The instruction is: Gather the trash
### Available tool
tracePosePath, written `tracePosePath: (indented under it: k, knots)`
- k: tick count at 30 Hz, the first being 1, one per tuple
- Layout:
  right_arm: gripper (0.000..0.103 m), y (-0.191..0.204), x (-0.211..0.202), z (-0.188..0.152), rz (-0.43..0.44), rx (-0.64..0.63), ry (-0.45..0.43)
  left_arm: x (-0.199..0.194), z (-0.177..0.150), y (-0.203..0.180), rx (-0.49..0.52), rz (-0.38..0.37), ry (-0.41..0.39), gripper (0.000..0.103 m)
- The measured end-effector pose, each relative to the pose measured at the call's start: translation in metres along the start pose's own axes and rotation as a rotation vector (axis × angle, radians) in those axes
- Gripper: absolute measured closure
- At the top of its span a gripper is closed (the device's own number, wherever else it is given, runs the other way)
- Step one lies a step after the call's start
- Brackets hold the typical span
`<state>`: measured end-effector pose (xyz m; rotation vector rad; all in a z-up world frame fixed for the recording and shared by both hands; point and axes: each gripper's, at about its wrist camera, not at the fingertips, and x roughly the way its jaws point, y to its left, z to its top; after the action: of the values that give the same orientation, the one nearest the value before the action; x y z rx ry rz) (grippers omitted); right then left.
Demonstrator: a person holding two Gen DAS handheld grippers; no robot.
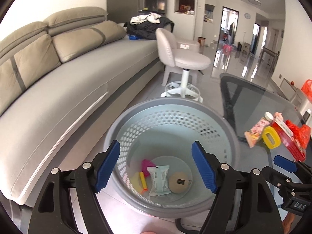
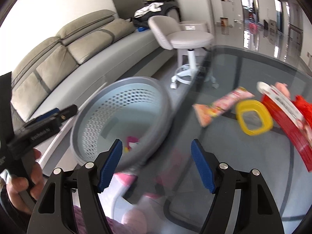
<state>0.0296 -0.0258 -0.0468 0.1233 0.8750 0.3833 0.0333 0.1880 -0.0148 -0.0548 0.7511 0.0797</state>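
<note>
Four pieces of trash already lie at the bottom of the round grey perforated plastic bin [image 1: 171, 120], which stands on the floor between the long grey sofa [image 1: 64, 81] on the left and the glass tabletop [image 1: 259, 101] on the right. Going left to right inside it you have a pink scrap [image 1: 146, 166] above a yellow-and-orange strip [image 1: 143, 181], a white and pale-green sealed wrapper [image 1: 159, 181], and a round beige disc [image 1: 179, 182] with a small dark square on its face. The bin's inner wall is pale blue, pierced with rows of holes, under a solid grey rim.

More trash waits on the glass to the right: a pink printed snack sachet [image 1: 255, 131], a yellow plastic ring [image 1: 271, 137] touching it, a red flat packet with a white label [image 1: 288, 138] just beside the ring, and a crumpled red plastic bag [image 1: 301, 133] at the far right. A white cap [image 1: 269, 115] shows behind the sachet.

Your left gripper [image 1: 156, 165] hovers above the bin's mouth, angled downward, its blue ribbed pads spread wide with nothing between them. Your left hand [image 2: 21, 177] grips its black handle, at the left edge of the right camera's view.

Your right gripper [image 2: 156, 164] points down over the near edge of the glass, between bin and table trash, jaws parted wide and empty. Its view is blurred, so fine detail there cannot be read. A white swivel stool [image 1: 187, 62] stands far behind the bin.
</note>
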Motion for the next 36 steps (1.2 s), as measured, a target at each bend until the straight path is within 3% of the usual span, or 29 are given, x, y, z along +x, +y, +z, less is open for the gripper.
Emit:
tracePosePath:
  k: [9, 16, 36]
  knots:
    - [0.033, -0.076, -0.037, -0.017, -0.137, 0.076, -0.008, -0.014, 0.001, -0.057, 0.050, -0.101, -0.011, 0.026]
    - [0.029, -0.118, -0.045, -0.010, -0.183, 0.103, -0.012, -0.005, 0.006, -0.107, 0.090, -0.151, -0.004, 0.025]
    - [0.025, -0.146, 0.025, 0.019, -0.154, 0.110, 0.112, 0.050, 0.011, -0.138, 0.121, -0.107, 0.023, 0.020]
